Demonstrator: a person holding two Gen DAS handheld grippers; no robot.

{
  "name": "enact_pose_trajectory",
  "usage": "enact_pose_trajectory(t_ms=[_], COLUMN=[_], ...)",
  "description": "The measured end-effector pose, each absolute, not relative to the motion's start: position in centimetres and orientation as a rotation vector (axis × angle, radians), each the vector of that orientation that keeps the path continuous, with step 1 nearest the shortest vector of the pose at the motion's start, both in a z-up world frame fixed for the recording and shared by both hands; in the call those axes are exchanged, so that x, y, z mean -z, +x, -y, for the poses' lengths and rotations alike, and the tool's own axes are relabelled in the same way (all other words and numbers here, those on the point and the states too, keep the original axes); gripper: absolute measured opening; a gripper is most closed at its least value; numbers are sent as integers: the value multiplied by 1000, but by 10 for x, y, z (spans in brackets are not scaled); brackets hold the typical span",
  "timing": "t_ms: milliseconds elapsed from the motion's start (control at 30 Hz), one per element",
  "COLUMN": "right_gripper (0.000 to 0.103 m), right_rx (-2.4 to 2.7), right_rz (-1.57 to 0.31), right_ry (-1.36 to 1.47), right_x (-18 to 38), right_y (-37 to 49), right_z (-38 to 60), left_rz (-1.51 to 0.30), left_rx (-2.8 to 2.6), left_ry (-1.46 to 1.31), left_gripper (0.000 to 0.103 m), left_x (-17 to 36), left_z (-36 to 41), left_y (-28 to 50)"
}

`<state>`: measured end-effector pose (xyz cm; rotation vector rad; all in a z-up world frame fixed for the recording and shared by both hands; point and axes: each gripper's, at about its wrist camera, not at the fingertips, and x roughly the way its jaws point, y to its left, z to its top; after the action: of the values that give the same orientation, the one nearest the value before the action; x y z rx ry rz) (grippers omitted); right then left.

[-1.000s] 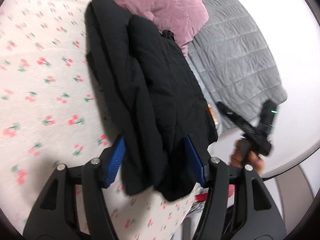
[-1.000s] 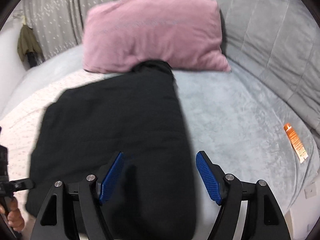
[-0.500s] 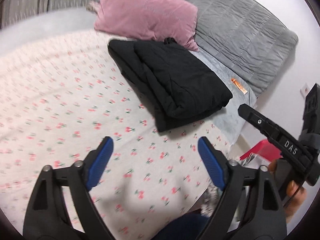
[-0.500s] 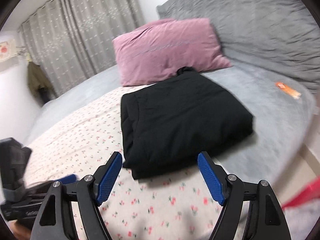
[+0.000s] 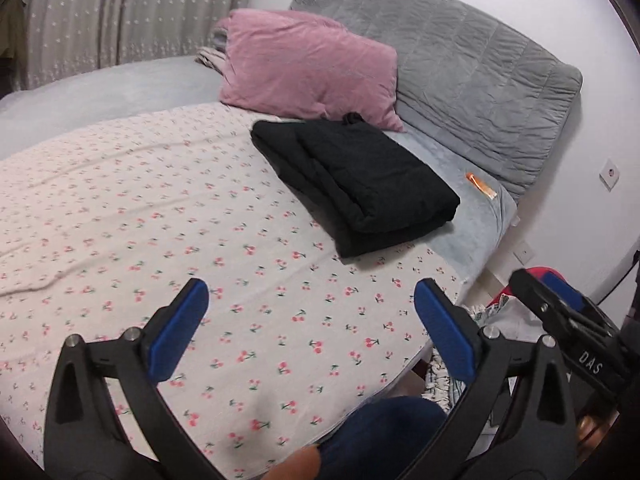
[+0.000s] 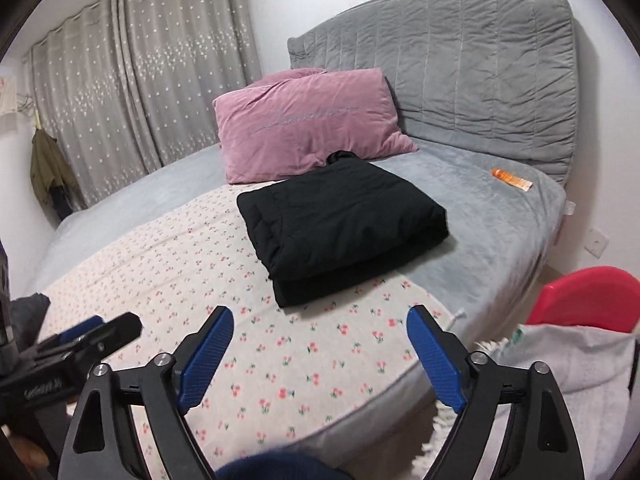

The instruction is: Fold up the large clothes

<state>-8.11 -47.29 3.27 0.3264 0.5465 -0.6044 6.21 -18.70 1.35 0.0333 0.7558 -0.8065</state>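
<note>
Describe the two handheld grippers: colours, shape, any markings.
Both are alike: the left gripper and right gripper have black plastic arms with teardrop cut-outs and silver pivot screws. Each ends in two flat, ribbed blue pads. Seen from the left wrist camera, the right gripper's body carries white letters "DAS". No cables are clearly visible on them.

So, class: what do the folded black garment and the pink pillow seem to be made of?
Folded black garment: probably padded synthetic fabric, matte; faint quilting lines and thick, puffy folds.
Pink pillow: probably velvet or velour; soft uneven sheen, with pale script across the front.
</note>
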Motion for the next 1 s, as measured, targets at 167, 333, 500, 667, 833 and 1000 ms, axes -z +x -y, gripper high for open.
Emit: enact_pose_trajectory(t_ms=[167, 333, 500, 667, 833, 1000], right_gripper=[103, 103, 103, 103, 103, 103], right_rx=[665, 683, 708, 724, 738, 753], right_rz=[-515, -501, -505, -509, -496, -505], right_ry=[265, 266, 226, 198, 177, 165], right_x=[-42, -49, -54, -58, -61, -58], right_y=[-93, -101, -104, -105, -107, -105], right_z=[449, 436, 422, 409, 401, 397], left_rz=[-695, -665, -670, -641, -617, -606], left_rx=[792, 838, 854, 882, 877, 872], left_ry=[85, 91, 61, 77, 81, 84], left_gripper=[102, 102, 102, 102, 102, 102], left_x=[-24, -27, -31, -36, -36, -37], left_z=[172, 159, 150, 151, 150, 149], left_y=[44, 30, 25, 17, 14, 14])
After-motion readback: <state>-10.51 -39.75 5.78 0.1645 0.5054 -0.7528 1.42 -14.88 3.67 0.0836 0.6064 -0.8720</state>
